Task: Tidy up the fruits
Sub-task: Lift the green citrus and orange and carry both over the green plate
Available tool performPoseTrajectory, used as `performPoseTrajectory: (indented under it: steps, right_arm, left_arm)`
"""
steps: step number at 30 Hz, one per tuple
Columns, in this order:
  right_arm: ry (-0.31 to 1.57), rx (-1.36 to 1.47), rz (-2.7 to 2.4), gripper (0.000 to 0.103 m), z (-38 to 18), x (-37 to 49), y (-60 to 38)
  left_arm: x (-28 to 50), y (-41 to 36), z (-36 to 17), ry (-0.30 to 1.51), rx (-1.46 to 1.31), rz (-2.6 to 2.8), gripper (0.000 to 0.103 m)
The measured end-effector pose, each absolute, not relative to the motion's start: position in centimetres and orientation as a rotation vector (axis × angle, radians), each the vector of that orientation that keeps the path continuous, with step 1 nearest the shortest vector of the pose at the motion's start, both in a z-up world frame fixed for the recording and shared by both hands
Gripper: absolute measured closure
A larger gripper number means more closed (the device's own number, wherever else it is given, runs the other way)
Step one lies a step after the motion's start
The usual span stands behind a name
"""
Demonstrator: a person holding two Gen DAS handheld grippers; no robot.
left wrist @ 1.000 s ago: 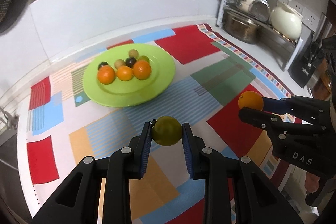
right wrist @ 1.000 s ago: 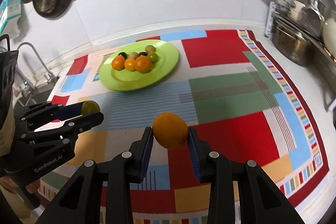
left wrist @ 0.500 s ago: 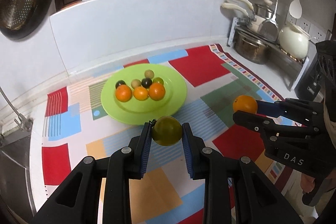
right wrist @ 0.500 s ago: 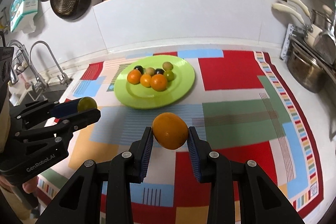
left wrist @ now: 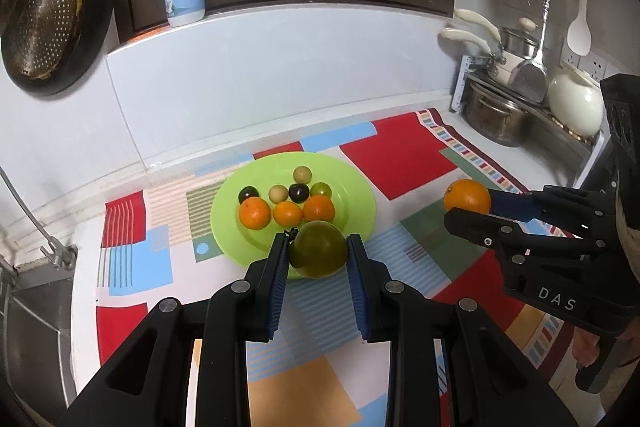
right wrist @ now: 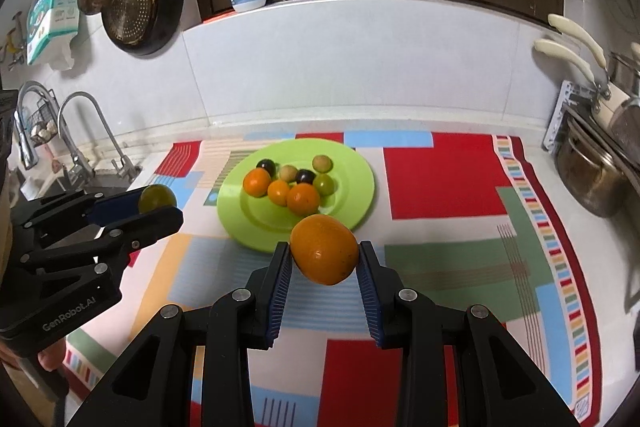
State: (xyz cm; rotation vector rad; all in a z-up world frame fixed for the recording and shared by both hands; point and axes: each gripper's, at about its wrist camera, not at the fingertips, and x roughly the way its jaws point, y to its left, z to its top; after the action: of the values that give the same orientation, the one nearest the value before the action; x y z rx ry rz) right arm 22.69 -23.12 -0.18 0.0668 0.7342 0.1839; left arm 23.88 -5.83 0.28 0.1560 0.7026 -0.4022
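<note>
a kitchen counter lay under a patchwork mat (right wrist: 440,179) of red, blue and green blocks, with a white wall behind. at the centre of the right wrist view a green plate (right wrist: 360,195) held three oranges (right wrist: 303,198), two dark fruits, two pale round ones and one small green one, clustered toward its left half. a steel pot (right wrist: 588,175) sat at the right edge. the left gripper (left wrist: 318,255) was clamped on a green fruit (left wrist: 318,254) at lower centre of its own view, in front of the plate's near rim. the right gripper (right wrist: 324,261) was clamped on an orange (right wrist: 324,254), in front of the plate's near edge.
</note>
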Motion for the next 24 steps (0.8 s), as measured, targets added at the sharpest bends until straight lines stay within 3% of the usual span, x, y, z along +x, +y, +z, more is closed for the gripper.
performPoseTrajectory:
  steps: [24]
  right_arm:
    - [0.703,-0.004,0.214,0.069,1.0,30.3,-21.4]
  left_arm:
    - [31.4,-5.3,1.2,0.691,0.138,-0.388,0.074]
